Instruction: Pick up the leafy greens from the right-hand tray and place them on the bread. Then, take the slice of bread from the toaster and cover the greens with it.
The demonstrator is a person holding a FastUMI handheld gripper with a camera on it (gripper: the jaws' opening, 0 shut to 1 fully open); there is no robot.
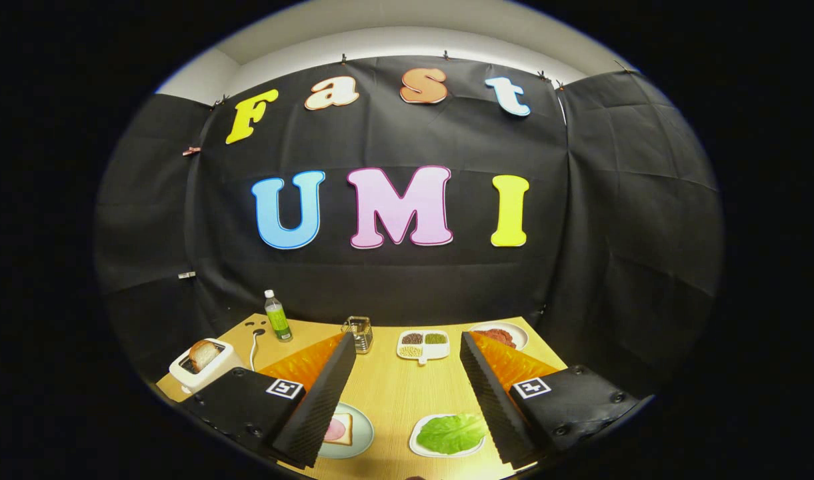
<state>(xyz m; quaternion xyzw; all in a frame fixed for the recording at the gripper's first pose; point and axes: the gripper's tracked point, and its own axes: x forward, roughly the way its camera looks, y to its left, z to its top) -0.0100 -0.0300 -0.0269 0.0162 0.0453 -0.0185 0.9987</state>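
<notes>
Hand-held gripper (pixel 407 393) raised above a wooden bench (pixel 393 393), fingers spread wide and holding nothing. Between the fingers, near at hand: greens (pixel 452 433) on a white tray (pixel 417 445) by the right finger, and bread (pixel 340 429) topped with a pink slice on a pale plate (pixel 362 437), partly hidden behind the left finger. Beyond the left finger, a white toaster (pixel 203 365) with a slice (pixel 205 354) standing in it, a green bottle (pixel 278 317) nearby; further ahead, a small metal rack (pixel 359 333), a divided dish (pixel 423 346) and a plate of red food (pixel 500 335).
</notes>
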